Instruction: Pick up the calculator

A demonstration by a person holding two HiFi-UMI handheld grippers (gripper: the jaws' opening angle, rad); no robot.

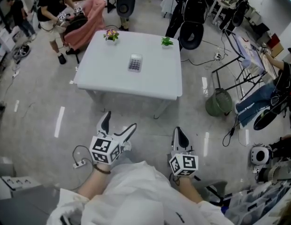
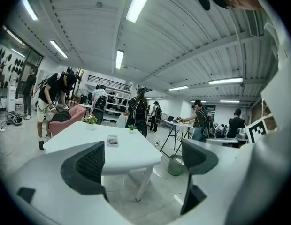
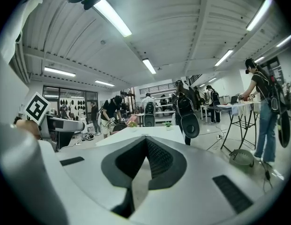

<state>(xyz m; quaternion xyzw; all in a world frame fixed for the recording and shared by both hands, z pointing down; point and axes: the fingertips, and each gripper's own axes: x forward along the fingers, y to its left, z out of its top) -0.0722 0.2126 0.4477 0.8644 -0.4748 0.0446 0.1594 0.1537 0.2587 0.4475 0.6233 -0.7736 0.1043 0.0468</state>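
Observation:
A grey calculator point(image 1: 135, 63) lies flat near the middle of a white table point(image 1: 103, 78); the left gripper view shows this calculator point(image 2: 112, 140) small and far ahead. My left gripper point(image 1: 118, 123) hovers over the floor in front of the table, well short of it, with its jaws spread wide and nothing between them. To its right my right gripper point(image 1: 180, 136) is shut and empty, its jaws pressed together. In the right gripper view the closed jaws hide most of the table point(image 3: 136, 134).
Two small potted plants point(image 1: 111, 34) point(image 1: 166, 41) stand at the table's far edge. A green bin point(image 1: 218, 103) and a folding rack point(image 1: 239, 74) are to the right. A pink chair point(image 1: 87, 22) with a person is beyond the far left corner. A power strip point(image 1: 80, 164) lies by my left side.

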